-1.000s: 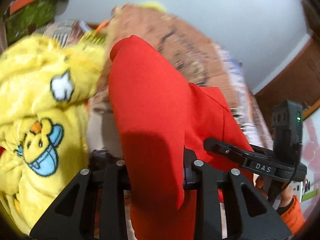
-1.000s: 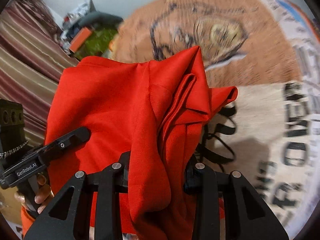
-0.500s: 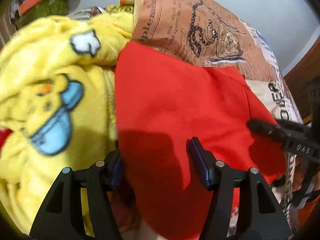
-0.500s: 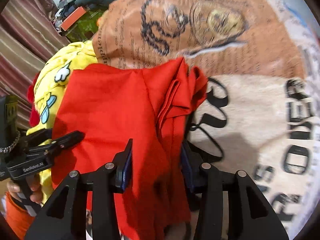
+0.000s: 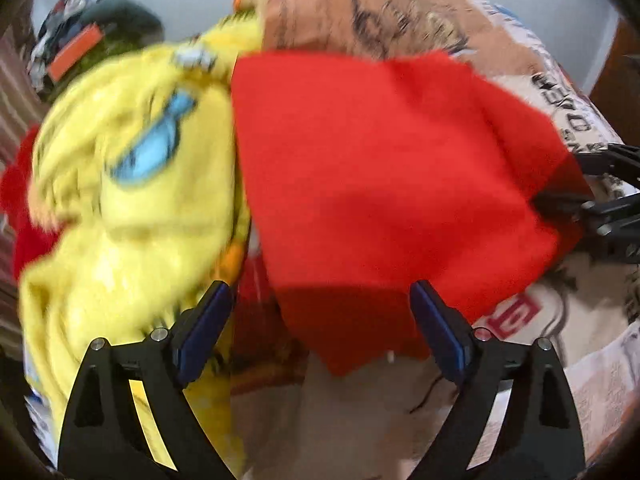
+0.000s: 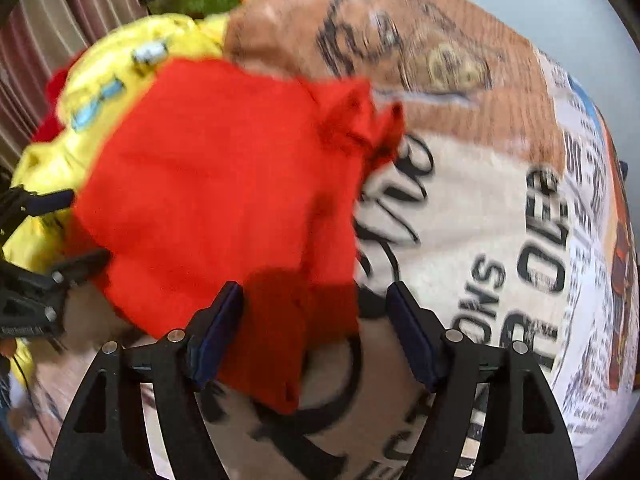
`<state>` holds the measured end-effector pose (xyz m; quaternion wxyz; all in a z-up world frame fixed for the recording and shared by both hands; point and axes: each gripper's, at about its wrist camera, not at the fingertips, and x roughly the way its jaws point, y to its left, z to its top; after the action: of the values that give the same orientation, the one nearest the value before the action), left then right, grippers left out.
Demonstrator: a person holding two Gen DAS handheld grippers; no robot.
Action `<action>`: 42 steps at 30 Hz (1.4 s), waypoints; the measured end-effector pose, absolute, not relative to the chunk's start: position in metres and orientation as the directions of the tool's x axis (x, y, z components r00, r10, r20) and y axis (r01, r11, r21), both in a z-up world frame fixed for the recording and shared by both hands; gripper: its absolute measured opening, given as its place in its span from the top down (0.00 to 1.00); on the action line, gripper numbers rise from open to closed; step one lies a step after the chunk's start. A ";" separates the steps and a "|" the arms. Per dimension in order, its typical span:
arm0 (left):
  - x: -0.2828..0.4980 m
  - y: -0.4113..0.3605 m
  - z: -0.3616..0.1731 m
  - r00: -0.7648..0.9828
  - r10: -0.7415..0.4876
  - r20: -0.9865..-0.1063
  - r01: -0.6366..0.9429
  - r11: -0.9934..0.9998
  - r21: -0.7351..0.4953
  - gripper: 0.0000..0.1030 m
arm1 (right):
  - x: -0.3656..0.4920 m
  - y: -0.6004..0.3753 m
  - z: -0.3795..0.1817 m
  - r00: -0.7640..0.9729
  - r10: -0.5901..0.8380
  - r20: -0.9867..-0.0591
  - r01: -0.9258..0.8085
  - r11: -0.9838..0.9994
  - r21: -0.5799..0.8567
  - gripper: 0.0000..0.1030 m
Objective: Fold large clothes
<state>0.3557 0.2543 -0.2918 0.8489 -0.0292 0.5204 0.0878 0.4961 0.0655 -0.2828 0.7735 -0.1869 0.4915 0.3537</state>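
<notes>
Left wrist view — my left hand-held gripper [image 5: 320, 328] is released, right hand-held gripper [image 6: 314, 328] too, so the red garment [image 5: 380, 168] lies flat on the bed [image 6: 500, 200].

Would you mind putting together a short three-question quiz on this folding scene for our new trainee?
1. True or false: the left gripper is clamped shut on the red garment.
2. Multiple choice: what lies directly beside the red garment, on its left in the left wrist view? A) a yellow fleece garment with a blue cartoon print B) a green towel C) a white pillow
3. Fill in: the clothes rest on a printed bedspread whose pattern is brown and ____ with black lettering.

Key:
1. False; its jaws stand wide apart, as do those of the right gripper.
2. A
3. cream
</notes>
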 end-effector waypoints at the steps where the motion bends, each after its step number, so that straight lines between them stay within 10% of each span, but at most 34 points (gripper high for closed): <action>1: 0.352 0.258 -0.295 0.443 0.099 -0.891 -0.196 0.980 0.011 0.11 | 0.495 0.060 -0.281 0.270 0.381 -0.884 -0.738 0.672 0.064 0.31; 15: 0.294 0.236 -0.242 0.488 0.229 -0.842 -0.200 0.969 0.147 0.14 | 0.453 0.001 -0.218 0.376 0.424 -0.824 -0.679 0.731 0.067 0.27; 31: 0.163 0.160 0.001 0.916 0.136 -0.378 -0.162 0.986 -0.037 0.14 | 0.311 -0.079 -0.022 0.609 0.701 -0.371 -0.694 0.697 0.179 0.27; 42: 0.069 0.104 0.043 0.979 0.134 -0.155 -0.141 0.989 -0.035 0.14 | 0.228 -0.108 0.016 0.671 0.725 -0.153 -0.704 0.688 0.173 0.22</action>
<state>0.0692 0.1045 0.0429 0.9944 -0.0230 0.0762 0.0690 0.2283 -0.1084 0.0165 0.9127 0.0496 0.1053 0.3916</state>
